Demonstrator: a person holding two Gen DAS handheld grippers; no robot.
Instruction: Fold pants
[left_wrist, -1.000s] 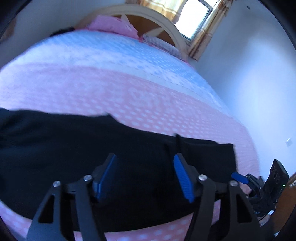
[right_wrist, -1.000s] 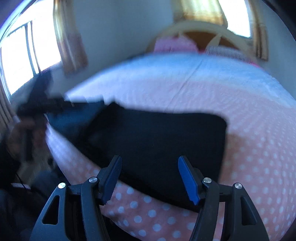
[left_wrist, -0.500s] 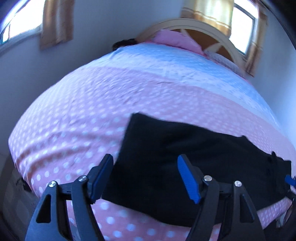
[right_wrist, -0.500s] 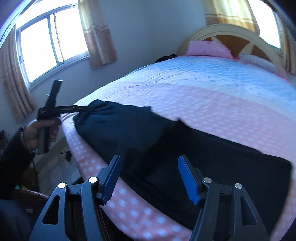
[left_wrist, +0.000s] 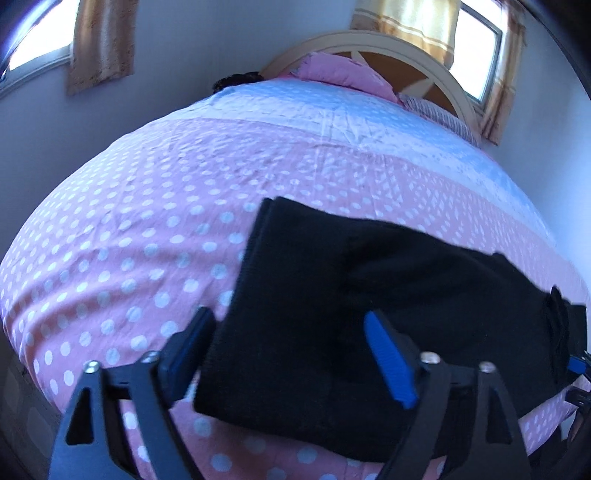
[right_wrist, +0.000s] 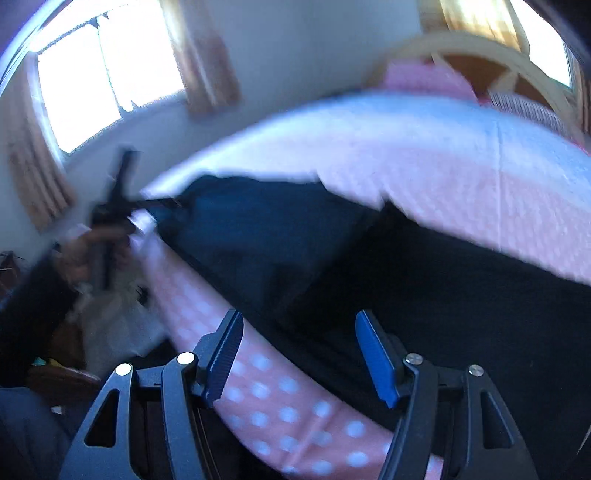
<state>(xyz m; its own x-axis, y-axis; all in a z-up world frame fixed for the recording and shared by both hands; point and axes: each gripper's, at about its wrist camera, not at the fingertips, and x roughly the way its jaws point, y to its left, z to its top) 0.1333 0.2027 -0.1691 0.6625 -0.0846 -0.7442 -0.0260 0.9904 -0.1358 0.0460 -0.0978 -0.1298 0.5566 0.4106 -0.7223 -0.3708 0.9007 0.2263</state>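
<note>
Black pants lie folded lengthwise across the pink polka-dot bedspread, near the bed's front edge. My left gripper hovers open over their left end, its fingers straddling the near left corner of the cloth. In the blurred right wrist view the pants run from the left end to the lower right. My right gripper is open just above their near edge, nothing between its fingers. A hand holds the left gripper at the pants' far end.
The bed fills both views, with a blue band of cover, pink pillows and a curved wooden headboard at the far end. Curtained windows and walls surround it. The floor beside the bed holds blurred clutter.
My left gripper swung from the pants' right part to their left end and came closer. My right gripper moved lower toward the near edge; its view is now motion-blurred. Both stayed open.
</note>
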